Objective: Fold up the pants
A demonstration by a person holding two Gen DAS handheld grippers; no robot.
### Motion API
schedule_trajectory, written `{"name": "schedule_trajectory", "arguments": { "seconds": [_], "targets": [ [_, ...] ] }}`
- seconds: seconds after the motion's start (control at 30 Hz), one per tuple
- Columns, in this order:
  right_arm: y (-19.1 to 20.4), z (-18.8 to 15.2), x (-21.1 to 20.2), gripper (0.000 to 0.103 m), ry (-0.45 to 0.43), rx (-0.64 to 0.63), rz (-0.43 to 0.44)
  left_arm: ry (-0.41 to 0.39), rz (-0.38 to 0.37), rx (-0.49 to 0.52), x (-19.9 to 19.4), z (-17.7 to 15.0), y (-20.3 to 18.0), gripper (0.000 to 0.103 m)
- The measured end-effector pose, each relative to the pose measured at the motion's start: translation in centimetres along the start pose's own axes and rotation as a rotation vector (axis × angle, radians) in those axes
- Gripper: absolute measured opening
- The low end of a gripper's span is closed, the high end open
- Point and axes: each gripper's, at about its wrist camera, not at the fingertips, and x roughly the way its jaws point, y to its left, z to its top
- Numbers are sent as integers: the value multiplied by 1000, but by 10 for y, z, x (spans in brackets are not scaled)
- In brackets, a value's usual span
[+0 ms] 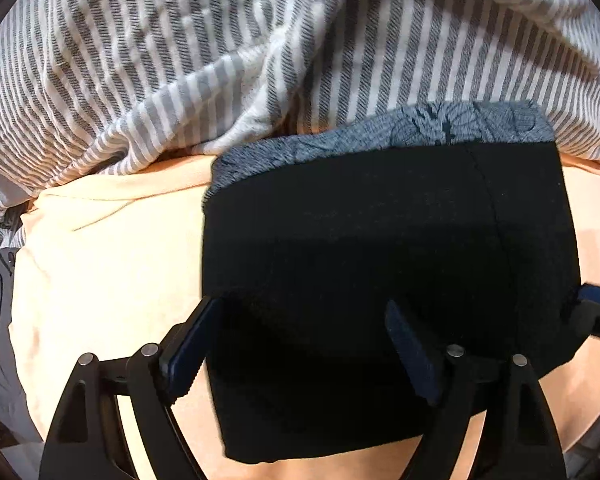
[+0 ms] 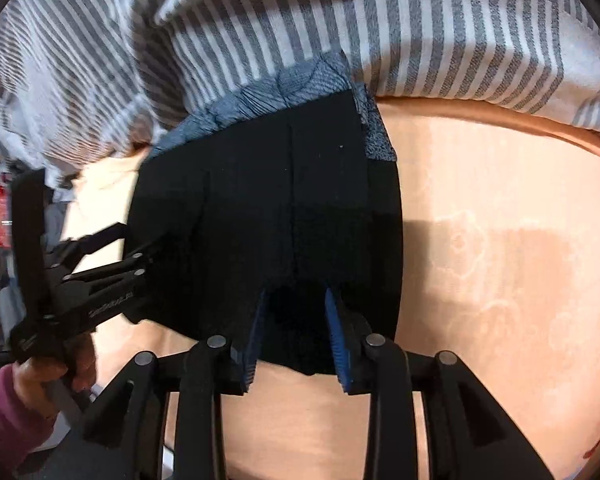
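Pants: black pants (image 1: 380,260) lay folded into a compact block on the peach bed sheet (image 1: 100,280), directly under both tongs, far edge over a blue-grey patterned cloth (image 1: 440,128).
Left tongs: left tongs (image 1: 300,344) stood wide open over the near left part, I saw no pinch.
Right tongs: right tongs (image 2: 296,340) were part open at the near edge; fabric sat between, pads not clearly pressing.
Handling: I judged it soft, light, limp; best taken at the near corners through all layers.
Hidden: black swallowed the fold lines; striped blanket (image 2: 420,20) covered whatever lay beyond.
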Motion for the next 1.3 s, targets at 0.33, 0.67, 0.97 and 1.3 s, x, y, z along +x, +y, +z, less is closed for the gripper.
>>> {"name": "schedule_trajectory", "arguments": {
  "seconds": [0.33, 0.67, 0.97, 1.3],
  "targets": [
    [-71, 30, -4, 75, -15, 117, 96, 65, -162, -36, 9, 16, 68, 85],
    [-80, 32, 22, 75, 56, 115, 249, 168, -320, -5, 38, 7, 82, 85],
    [-86, 42, 62, 75, 127, 129, 448, 221, -459, -15, 69, 10, 105, 96],
    [-54, 58, 89, 68, 137, 157, 475, 179, -475, -68, 76, 10, 102, 83]
  ]
}}
